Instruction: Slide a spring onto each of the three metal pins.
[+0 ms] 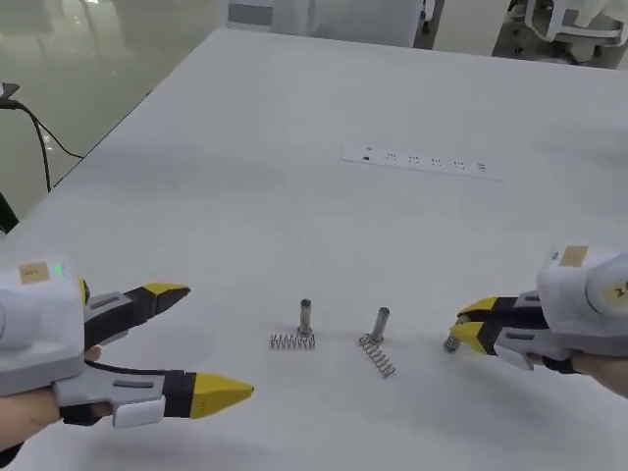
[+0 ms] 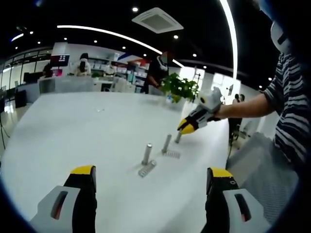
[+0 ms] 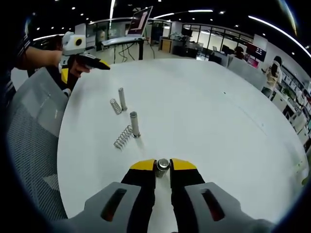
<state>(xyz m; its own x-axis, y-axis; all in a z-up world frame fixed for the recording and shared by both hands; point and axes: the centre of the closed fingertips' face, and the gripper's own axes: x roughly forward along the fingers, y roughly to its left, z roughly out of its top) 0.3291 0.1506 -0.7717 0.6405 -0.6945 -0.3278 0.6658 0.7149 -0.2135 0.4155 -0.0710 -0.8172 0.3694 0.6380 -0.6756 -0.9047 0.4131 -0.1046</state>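
From the head view, my left gripper (image 1: 206,341) hovers low over the white table (image 1: 245,147) with its yellow-tipped jaws spread wide and nothing between them. My right gripper (image 1: 469,331) comes in from the other side, its jaws drawn together on the right pin (image 1: 451,342). Between the two grippers, the left pin (image 1: 305,319) and the middle pin (image 1: 382,321) stand upright. The left spring (image 1: 292,340) lies flat at the foot of the left pin. The middle spring (image 1: 378,355) lies slanted beside the base of the middle pin. A white power strip (image 1: 422,161) sits farther back on the table.

In the left gripper view, my left gripper (image 2: 151,171) gapes, both jaws well apart over bare tabletop. Ahead stand the left pin (image 2: 146,153), with the left spring (image 2: 146,168) beside it, and then the middle pin (image 2: 166,143) with the middle spring (image 2: 171,154). Beyond them, my right gripper (image 2: 192,124) meets the right pin (image 2: 178,137).

In the right gripper view, my right gripper (image 3: 163,167) pinches the right pin (image 3: 163,166), whose round top sits between the yellow tips. Past it stand the middle pin (image 3: 134,124) and the left pin (image 3: 121,98). The middle spring (image 3: 123,137) and the left spring (image 3: 115,106) each lie next to their pin. My left gripper (image 3: 82,58) is at the far edge.
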